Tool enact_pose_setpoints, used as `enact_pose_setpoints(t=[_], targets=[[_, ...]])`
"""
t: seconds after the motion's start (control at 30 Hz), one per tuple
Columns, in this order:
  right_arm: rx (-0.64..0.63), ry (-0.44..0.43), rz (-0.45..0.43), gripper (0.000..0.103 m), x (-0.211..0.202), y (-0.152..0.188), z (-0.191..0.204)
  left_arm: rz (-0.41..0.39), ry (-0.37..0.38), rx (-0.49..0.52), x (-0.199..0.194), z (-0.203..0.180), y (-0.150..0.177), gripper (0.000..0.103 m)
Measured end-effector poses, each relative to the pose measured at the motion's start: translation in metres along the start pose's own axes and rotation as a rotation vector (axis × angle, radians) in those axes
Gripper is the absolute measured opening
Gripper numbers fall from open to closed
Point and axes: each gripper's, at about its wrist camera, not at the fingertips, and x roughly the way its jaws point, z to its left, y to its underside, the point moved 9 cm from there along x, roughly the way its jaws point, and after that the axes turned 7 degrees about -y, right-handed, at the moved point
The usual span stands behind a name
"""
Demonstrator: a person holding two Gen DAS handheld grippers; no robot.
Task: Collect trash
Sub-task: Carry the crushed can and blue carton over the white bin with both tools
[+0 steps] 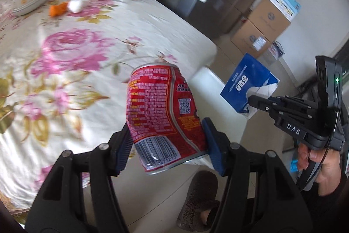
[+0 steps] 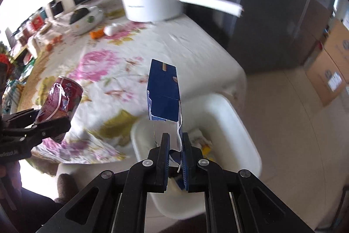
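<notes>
Black left gripper (image 1: 168, 141) with blue ribbed pads (image 1: 214, 145) and silver screws

Left gripper (image 1: 166, 141) clamps can (image 1: 162, 115) over table (image 1: 65, 71) edge; right gripper (image 2: 175, 156) pinches flattened carton (image 2: 163, 93), to the can's right in left wrist view, above bin (image 2: 235, 115) on floor beside table. Far end of table: pot (image 2: 152, 1), w/ bowl (image 2: 87, 19) to its left. Boxes (image 1: 261, 23) stacked on floor behind, at right.
</notes>
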Motion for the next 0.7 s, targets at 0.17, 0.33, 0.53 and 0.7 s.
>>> enact_pose_setpoints(t=[0.17,0.33,0.53,0.7], targets=[[0.08,0.024,0.052,0.011,0.003,0.024,-0.042,0.031,0.024,0.085,0.027,-0.04,0.005,0.062],[0.134,0.044,0.114,0.011,0.012,0.042,-0.068,0.044,0.033,0.146,0.047,-0.065,0.005,0.062],[0.151,0.064,0.137,0.011,0.013,0.052,-0.082,0.014,0.04,0.226,0.064,-0.08,0.002,0.063],[0.161,0.07,0.143,0.011,0.016,0.052,-0.084,0.008,-0.026,0.177,0.065,-0.067,-0.01,0.102]])
